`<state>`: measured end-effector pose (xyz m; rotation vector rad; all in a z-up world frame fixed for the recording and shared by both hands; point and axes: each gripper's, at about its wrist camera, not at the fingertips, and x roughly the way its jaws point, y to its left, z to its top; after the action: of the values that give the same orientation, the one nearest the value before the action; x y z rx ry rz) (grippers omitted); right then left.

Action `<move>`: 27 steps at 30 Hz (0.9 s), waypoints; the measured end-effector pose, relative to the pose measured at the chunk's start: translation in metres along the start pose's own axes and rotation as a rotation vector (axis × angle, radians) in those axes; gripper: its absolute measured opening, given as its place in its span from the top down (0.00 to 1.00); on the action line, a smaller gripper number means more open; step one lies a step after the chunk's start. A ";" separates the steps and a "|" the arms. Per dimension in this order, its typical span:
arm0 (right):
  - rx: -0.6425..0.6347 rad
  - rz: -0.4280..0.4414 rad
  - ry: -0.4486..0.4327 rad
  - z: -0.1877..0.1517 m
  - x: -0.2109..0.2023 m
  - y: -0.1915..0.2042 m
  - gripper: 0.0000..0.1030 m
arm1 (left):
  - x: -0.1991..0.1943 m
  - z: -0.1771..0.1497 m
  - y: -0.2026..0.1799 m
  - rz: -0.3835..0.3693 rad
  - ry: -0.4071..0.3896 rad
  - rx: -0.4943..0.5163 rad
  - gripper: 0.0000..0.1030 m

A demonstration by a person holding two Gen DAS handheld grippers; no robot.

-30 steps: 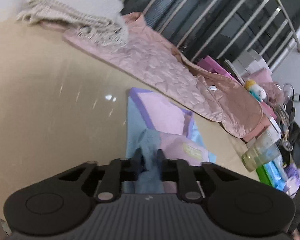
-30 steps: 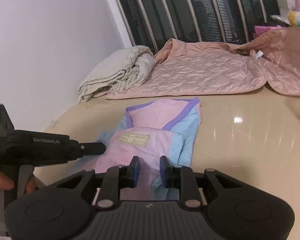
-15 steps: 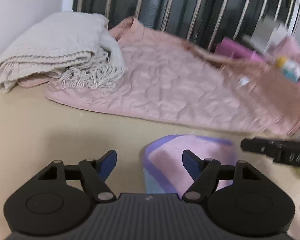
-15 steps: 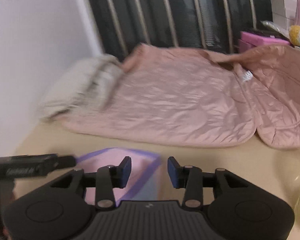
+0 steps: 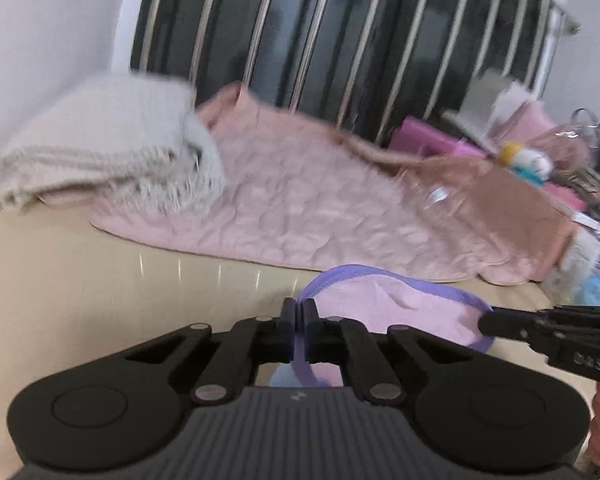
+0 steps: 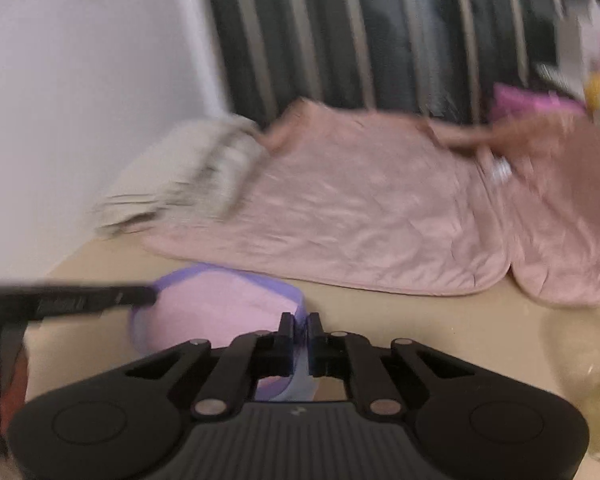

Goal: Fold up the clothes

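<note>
A small pink and light-blue garment (image 5: pixel 400 308) with a purple hem lies on the beige table (image 5: pixel 100 280). My left gripper (image 5: pixel 299 308) is closing its jaws on the left part of the purple hem, and the pads pinch the cloth. The hem curves up between my two grippers. My right gripper (image 6: pixel 299 322) is closing on the hem's right part, with cloth pressed between its pads. Each gripper shows in the other's view: the right gripper (image 5: pixel 486 322) at the right edge, the left gripper (image 6: pixel 152 294) at the left. The garment (image 6: pixel 220 308) below the hem is mostly hidden by the gripper bodies.
A pink quilted jacket (image 5: pixel 300 216) is spread across the table's far side, with a folded cream knitted blanket (image 5: pixel 100 152) on its left end. Pink boxes and toys (image 5: pixel 540 160) crowd the far right. A blurred yellowish bottle (image 6: pixel 580 360) stands near the right. Dark window bars are behind.
Both grippers opened, moved forward to the garment's far purple hem, and shut on it. The hem now stands a little off the table between them.
</note>
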<state>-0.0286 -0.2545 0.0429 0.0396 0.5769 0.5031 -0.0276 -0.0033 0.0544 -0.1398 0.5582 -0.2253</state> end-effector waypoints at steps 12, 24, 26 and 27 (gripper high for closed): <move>-0.062 0.105 -0.058 -0.086 -0.101 0.008 0.60 | -0.099 -0.072 0.009 -0.106 0.040 -0.148 0.43; -0.004 0.054 0.034 -0.072 -0.021 0.049 0.60 | -0.024 -0.068 -0.027 0.045 0.103 0.024 0.58; -0.020 0.060 0.014 -0.080 -0.029 0.051 0.59 | -0.035 -0.078 -0.018 0.039 0.094 -0.022 0.58; 0.006 0.074 -0.005 -0.079 -0.034 0.048 0.59 | -0.040 -0.075 -0.016 0.029 0.092 -0.041 0.58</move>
<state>-0.1164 -0.2366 0.0025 0.0677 0.5732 0.5729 -0.1040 -0.0141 0.0146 -0.1617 0.6561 -0.1931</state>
